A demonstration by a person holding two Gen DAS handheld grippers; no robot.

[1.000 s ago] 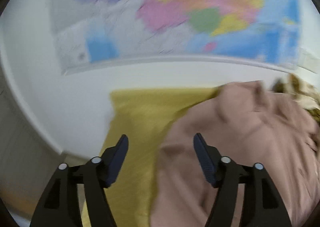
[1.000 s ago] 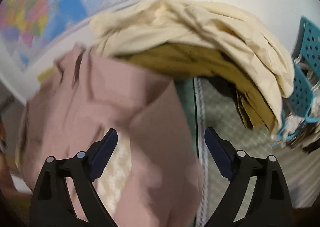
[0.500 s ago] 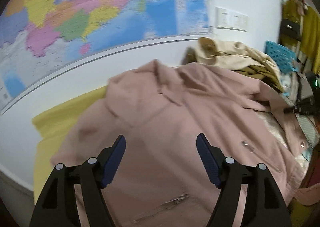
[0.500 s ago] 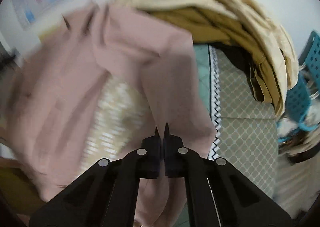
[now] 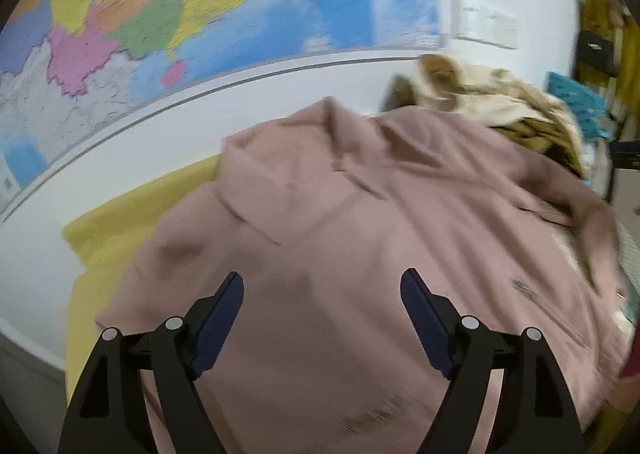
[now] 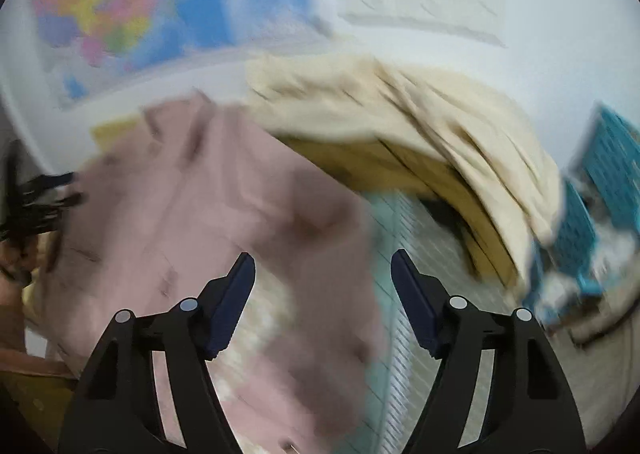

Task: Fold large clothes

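From the left wrist we see our left gripper (image 5: 322,296) above the dusty-pink hooded sweatshirt (image 5: 372,238), which lies spread over a yellow sheet (image 5: 120,222) below a colourful wall map (image 5: 168,10); its jaws are widening, with nothing pinched between them. From the right wrist, through heavy blur, our right gripper (image 6: 323,278) hangs over the sweatshirt's (image 6: 200,206) edge beside a heap of cream and mustard clothes (image 6: 400,122), its jaws spreading and clasping nothing.
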